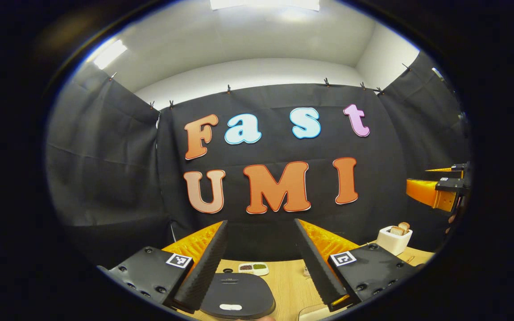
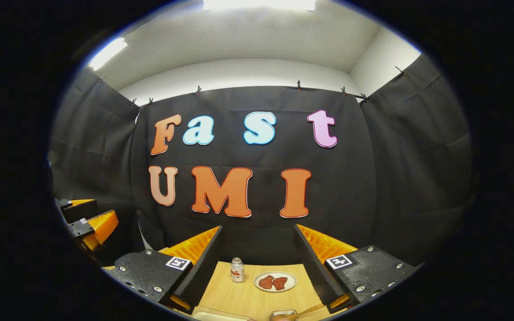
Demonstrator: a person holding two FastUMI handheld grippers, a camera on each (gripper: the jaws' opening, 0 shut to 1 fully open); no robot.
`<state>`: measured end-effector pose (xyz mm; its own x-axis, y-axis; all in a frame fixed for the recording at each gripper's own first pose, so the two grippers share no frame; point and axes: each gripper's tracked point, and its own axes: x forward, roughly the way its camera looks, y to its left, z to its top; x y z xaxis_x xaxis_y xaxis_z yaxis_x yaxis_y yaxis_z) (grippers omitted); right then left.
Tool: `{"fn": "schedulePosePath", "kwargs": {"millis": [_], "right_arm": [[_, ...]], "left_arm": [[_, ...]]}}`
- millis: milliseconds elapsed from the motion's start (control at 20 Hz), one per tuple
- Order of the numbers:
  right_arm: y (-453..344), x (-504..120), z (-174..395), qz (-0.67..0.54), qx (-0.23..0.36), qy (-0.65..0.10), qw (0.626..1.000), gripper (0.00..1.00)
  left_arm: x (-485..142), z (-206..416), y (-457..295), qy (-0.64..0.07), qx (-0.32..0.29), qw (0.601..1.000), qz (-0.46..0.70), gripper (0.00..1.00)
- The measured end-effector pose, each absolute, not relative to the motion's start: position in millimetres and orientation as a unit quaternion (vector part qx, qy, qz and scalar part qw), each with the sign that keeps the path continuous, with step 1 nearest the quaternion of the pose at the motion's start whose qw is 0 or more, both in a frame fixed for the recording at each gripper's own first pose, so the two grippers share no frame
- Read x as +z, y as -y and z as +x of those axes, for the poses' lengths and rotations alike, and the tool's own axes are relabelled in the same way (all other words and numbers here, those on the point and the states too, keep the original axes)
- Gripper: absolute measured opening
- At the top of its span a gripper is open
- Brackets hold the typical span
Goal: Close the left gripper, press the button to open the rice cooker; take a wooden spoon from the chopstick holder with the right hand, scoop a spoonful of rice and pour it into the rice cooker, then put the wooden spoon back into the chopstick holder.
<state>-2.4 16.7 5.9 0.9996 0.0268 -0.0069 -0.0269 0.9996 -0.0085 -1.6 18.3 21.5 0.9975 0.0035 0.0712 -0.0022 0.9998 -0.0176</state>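
Observation:
In the left gripper view, the black rice cooker [image 1: 237,292] sits low between my fingers, lid down, with a pale button [image 1: 230,306] at its near edge. My left gripper [image 1: 260,223] is open above it and holds nothing. The white chopstick holder [image 1: 394,240], with wooden handles sticking out, stands on the table to the right. The right gripper [image 1: 437,191] hovers at the far right. In the right gripper view, my right gripper [image 2: 258,228] is open and empty over the wooden table [image 2: 239,296], and the left gripper [image 2: 85,218] shows at the left edge.
A small white two-part dish [image 1: 253,268] lies behind the cooker. In the right gripper view, a small bottle [image 2: 237,269] and a plate of reddish food [image 2: 275,281] stand ahead. A small container [image 2: 283,314] and a thin wooden piece [image 2: 310,308] sit at the bottom edge.

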Motion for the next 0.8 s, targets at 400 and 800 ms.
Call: {"fn": "schedulePosePath", "kwargs": {"millis": [400,800], "right_arm": [[-21.5,-3.6,-0.8,-0.004,0.012,-0.018,1.000,0.97],[-19.8,-14.3,-0.9,-0.011,0.003,-0.032,0.999,0.97]], "left_arm": [[9.4,6.5,-27.5,0.020,0.007,1.000,0.005,0.97],[-15.2,21.6,-32.7,-0.013,0.005,1.000,0.008,1.00]]}}
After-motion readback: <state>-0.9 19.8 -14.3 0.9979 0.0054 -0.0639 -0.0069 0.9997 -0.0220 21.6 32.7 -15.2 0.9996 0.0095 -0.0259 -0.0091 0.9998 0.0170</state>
